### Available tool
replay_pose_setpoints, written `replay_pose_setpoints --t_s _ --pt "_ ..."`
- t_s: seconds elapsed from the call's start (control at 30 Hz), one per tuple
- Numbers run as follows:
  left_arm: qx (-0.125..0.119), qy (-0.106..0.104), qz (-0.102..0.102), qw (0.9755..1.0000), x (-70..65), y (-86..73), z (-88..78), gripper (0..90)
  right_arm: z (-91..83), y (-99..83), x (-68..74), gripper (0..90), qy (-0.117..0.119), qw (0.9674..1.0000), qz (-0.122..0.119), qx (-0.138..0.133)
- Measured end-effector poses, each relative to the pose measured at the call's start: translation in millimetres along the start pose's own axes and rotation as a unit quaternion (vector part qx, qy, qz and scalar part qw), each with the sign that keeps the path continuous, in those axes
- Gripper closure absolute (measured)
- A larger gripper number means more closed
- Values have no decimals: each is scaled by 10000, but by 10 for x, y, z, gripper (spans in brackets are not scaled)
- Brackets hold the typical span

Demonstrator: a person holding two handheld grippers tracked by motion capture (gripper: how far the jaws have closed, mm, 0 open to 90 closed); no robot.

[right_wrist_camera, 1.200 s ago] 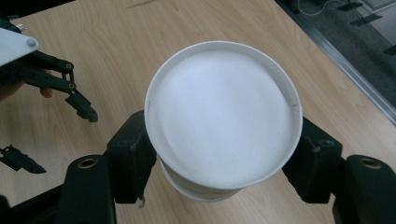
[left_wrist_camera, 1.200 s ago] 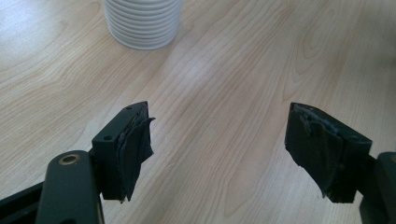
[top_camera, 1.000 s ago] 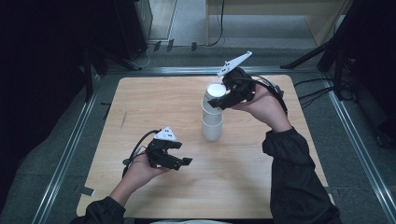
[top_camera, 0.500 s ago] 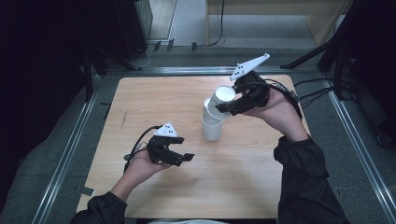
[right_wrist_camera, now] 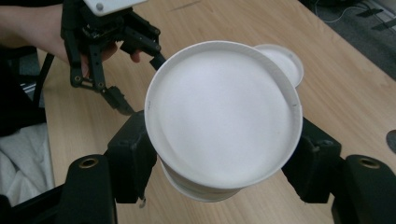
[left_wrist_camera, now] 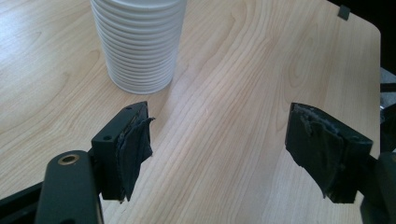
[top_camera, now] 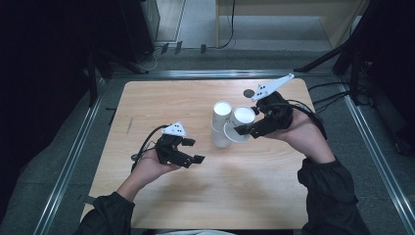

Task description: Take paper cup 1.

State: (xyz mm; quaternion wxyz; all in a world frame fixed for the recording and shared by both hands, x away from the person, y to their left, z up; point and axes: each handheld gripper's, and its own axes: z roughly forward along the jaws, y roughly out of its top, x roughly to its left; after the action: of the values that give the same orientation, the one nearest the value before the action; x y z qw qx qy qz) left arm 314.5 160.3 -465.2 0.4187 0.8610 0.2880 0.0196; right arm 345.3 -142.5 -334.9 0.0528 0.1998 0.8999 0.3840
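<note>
Right fingers: both black pads (right_wrist_camera: pixel 133 158) press on the sides of a white paper cup (right_wrist_camera: pixel 223 119), one on each flank, just below its rim.
Right gripper (top_camera: pixel 244 128): closed on that cup, held tilted above the table just right of the stack, mouth turned toward the gripper's own camera.
Held cup: in the high view it sits at (top_camera: pixel 242 117), its rim close against the stack's upper part; whether the two touch I cannot tell.
Left fingers: pads (left_wrist_camera: pixel 133 144) stand well apart with only bare wood between them.
Left gripper (top_camera: pixel 192 151): open and holding nothing, low over the table, near and left of the stack, jaws pointing right.
Cup stack (top_camera: pixel 221 125): upright on the table, a little right of centre; its ribbed lower part shows at (left_wrist_camera: pixel 140 44).
Table (top_camera: pixel 161 100): light wood, rounded corners.
Dark round mark (top_camera: pixel 248 93): on the wood, beyond the right gripper.
</note>
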Motion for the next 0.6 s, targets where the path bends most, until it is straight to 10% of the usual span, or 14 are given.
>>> replay_pose_setpoints --t_s 0.6 --pt "-8 -48 145 9999 65 107 7 211 352 -500 178 334 173 9998 -70 40"
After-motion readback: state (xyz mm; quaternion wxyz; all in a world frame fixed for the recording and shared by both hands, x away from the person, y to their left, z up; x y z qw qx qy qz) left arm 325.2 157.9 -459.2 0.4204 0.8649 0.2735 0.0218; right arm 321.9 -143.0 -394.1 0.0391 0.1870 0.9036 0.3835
